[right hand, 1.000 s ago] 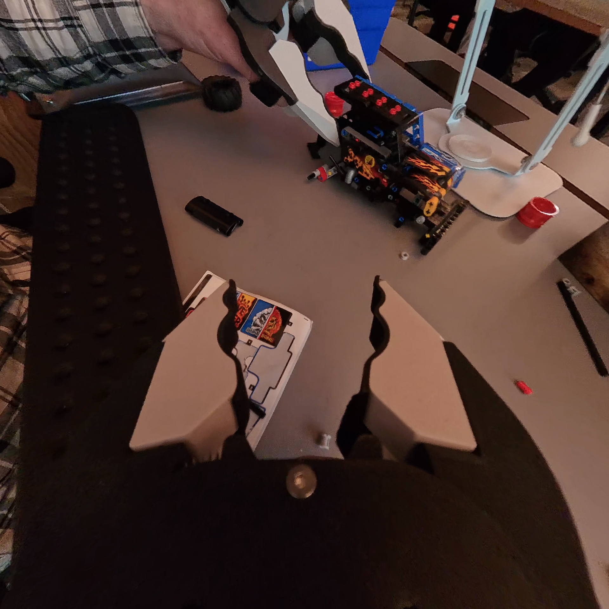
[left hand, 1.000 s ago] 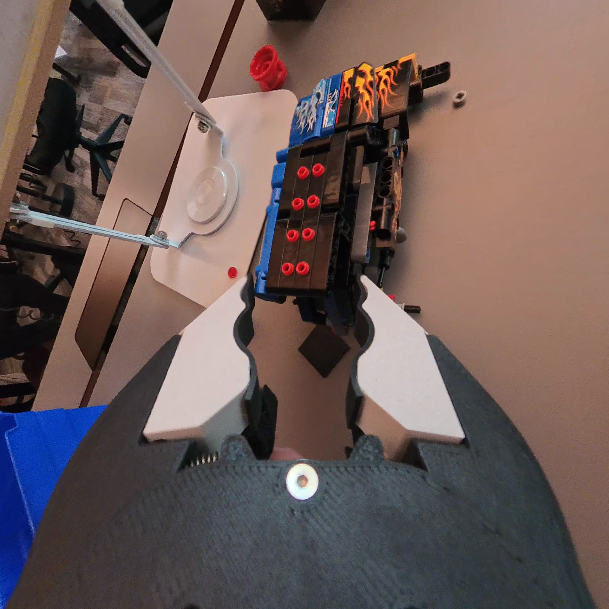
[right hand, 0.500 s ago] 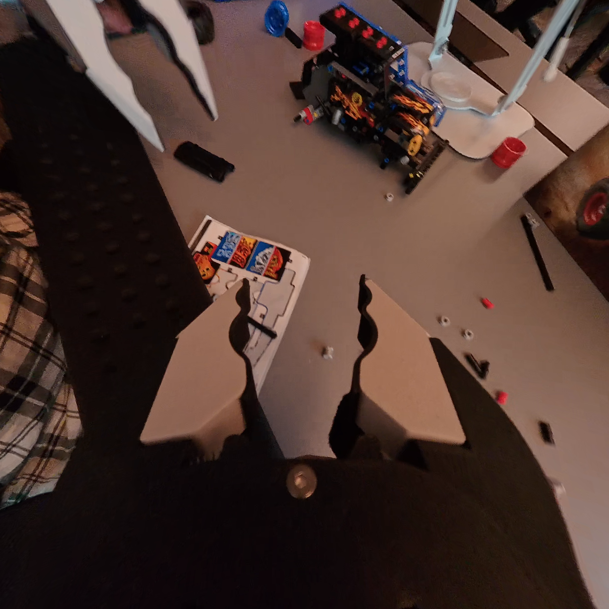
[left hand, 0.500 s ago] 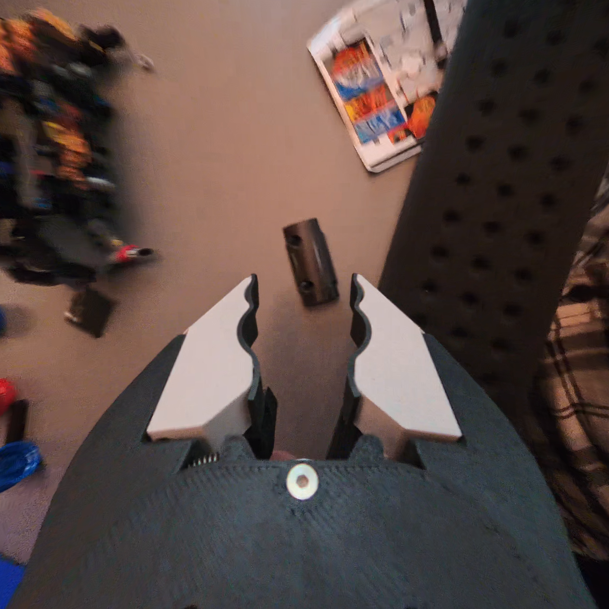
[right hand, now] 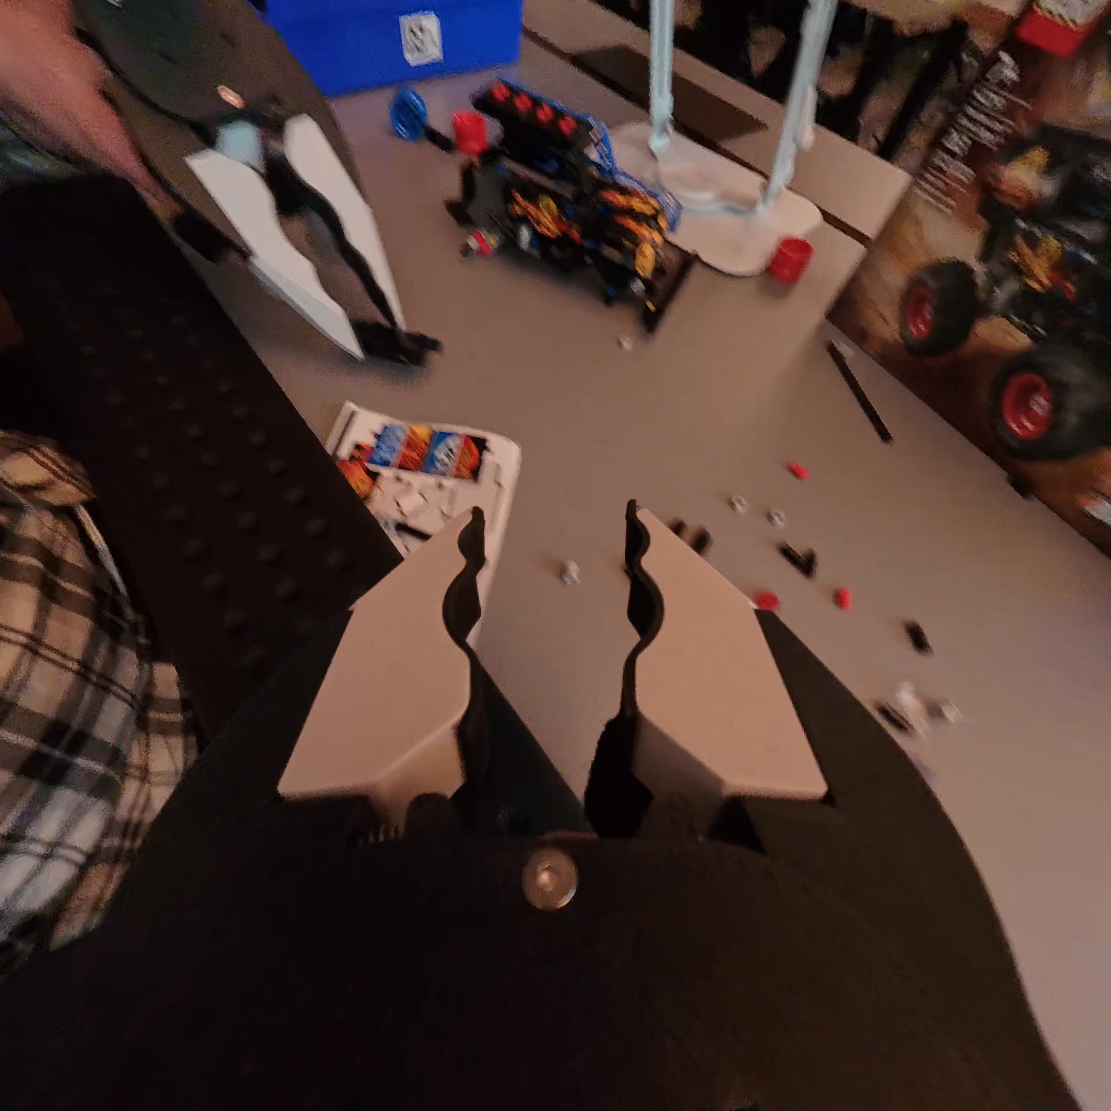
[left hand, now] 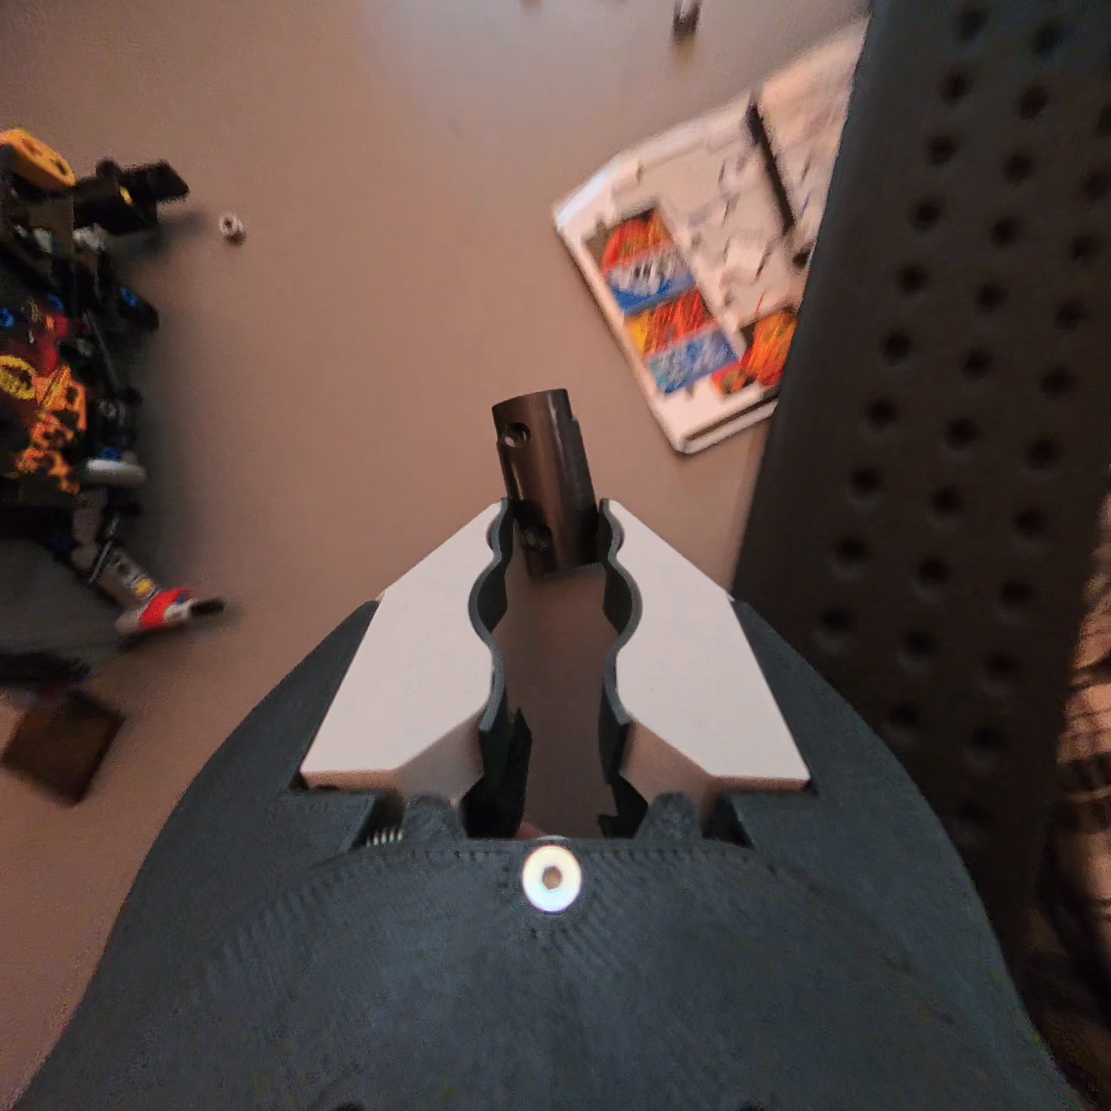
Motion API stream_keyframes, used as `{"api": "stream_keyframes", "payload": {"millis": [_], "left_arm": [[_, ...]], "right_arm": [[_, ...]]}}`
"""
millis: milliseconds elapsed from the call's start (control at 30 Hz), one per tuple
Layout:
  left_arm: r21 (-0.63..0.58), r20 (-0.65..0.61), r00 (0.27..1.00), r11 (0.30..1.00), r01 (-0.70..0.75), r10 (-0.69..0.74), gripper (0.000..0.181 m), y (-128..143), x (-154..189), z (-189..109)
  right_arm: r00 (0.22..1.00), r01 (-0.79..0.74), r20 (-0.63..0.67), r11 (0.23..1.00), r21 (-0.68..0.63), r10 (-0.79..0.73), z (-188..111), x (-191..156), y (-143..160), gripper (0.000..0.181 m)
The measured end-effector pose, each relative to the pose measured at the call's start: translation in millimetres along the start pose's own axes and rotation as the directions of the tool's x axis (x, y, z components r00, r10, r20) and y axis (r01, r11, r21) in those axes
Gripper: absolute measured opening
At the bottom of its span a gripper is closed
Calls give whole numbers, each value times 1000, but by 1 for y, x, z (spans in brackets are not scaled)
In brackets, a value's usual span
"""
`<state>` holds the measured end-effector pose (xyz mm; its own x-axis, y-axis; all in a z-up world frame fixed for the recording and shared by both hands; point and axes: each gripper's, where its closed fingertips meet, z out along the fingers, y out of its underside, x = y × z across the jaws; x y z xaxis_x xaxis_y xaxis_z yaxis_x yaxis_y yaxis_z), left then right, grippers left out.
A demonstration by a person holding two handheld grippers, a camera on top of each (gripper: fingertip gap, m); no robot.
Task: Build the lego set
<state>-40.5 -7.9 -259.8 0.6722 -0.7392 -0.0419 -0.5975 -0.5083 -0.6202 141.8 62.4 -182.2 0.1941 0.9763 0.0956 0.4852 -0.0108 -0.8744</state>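
Dim, warm light. Grey-beige tabletop (right hand: 691, 409) w/ black perforated mat (right hand: 180, 457) at 9 o'clock; white stand base (right hand: 739, 240) at 1 o'clock, dark clutter beyond.

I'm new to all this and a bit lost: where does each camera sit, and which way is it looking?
Left wrist view: sits on the left gripper, looks down its fingers at the black cylindrical piece between them.
Right wrist view: sits on the right gripper, looks across the table; a plaid sleeve shows.
Both show the sticker sheet and truck model.
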Motion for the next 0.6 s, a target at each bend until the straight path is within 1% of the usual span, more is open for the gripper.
{"api": "stream_keyframes", "payload": {"millis": [67,100,133,167,233,267,333,367,433,467,533,567,600], "left_arm": [[149,-108,988,981,124,-108,27,-26,1,-2],[228,-198,969,954,193,-149,27,-41,5,-7],[313,-293,939,910,271,-179,27,-58,8,-15],[388,-380,903,852,352,-201,27,-75,8,-25],[497,-541,819,713,494,-190,27,-102,6,-48],[542,-580,795,643,541,-180,27,-111,1,-58],[604,-629,764,530,595,-142,27,-124,-5,-72],[622,-638,759,497,606,-128,26,-127,-6,-75],[655,-635,767,462,598,-92,26,-132,-4,-77],[672,-623,777,449,589,-87,26,-133,-3,-77],[692,-616,785,429,580,-67,26,-135,-3,-81],[705,-604,794,419,572,-69,26,-135,-5,-82],[716,-594,801,405,569,-75,26,-135,-8,-83]], "right_arm": [[999,11,52,999,52,-14,20,-17,-17,47],[997,28,71,997,71,-33,32,-26,-25,49],[994,42,95,995,87,-51,44,-35,-32,49],[992,46,116,994,98,-58,55,-44,-39,52],[988,5,155,991,133,-25,76,-56,-54,57],[981,-47,192,986,160,16,84,-62,-63,58],[958,-191,258,953,234,128,94,-67,-84,59],[935,-268,303,925,269,182,97,-69,-94,57],[882,-395,389,865,309,264,103,-71,-109,57],[853,-451,431,830,329,293,104,-72,-115,55],[783,-557,525,752,354,333,100,-71,-127,36],[761,-588,551,724,361,343,99,-69,-130,27],[753,-598,561,713,365,344,99,-68,-131,27]]}}
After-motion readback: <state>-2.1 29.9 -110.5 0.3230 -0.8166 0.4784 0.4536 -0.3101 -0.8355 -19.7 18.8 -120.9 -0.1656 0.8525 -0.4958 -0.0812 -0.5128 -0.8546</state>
